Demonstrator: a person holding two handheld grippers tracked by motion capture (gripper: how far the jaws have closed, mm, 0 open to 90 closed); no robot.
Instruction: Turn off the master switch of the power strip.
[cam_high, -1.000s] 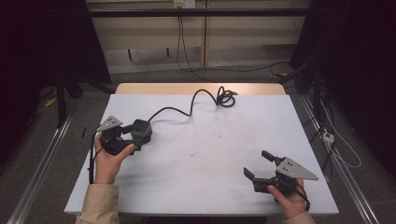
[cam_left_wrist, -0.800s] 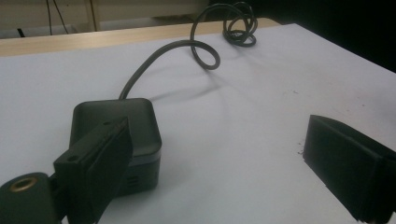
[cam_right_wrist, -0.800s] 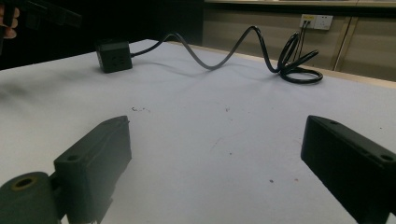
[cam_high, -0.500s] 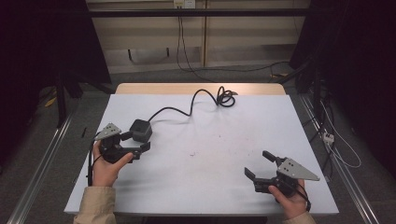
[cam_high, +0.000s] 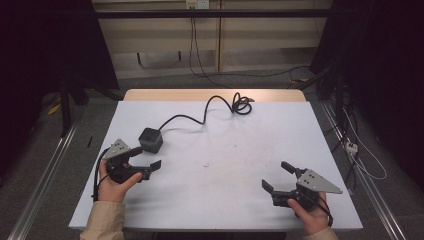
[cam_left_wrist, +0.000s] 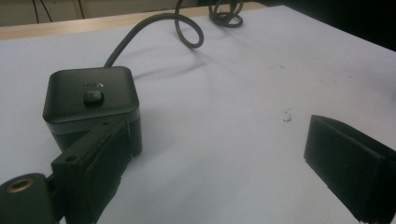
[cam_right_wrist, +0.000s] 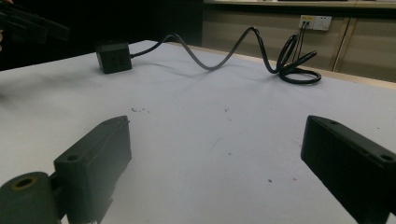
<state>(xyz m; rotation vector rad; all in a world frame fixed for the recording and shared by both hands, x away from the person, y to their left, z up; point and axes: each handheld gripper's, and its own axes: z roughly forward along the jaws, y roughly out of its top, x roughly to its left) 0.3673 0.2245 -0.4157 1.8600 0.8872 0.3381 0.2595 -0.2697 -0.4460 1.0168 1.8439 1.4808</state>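
Left hand-held black two-jaw gripper (cam_high: 145, 159) with grey three-cornered top plate: jaws spread wide, empty, low over the white tabletop (cam_high: 225, 150) at its near-left part. Small black plastic cube with a top button (cam_high: 150, 139): just beyond and beside the far jaw, upright on the table, outside the gap between the jaws. Thick black cable (cam_high: 200, 116): from the cube's rear in loose waves to a coil (cam_high: 241, 104) near the far edge. Right hand-held black two-jaw gripper (cam_high: 281, 176): jaws likewise apart, empty, near the front-right edge, well apart from cube and cable.

Likely hazards, as judgement: a sideways nudge from the near jaw, enough to slide or tip the cube; drag from the stiff cable, enough to twist the cube out of a shallow pinch; a grip across the button instead of the flat sides.

Left gripper view: button (cam_left_wrist: 92, 97) and faint marking on the cube's lid, one jaw close against or touching its lower side, contact uncertain; none of this legible from above. High view: both hands, whole cable run. Right gripper view: cube (cam_right_wrist: 113, 57) far off, coil (cam_right_wrist: 296, 63) standing partly raised.
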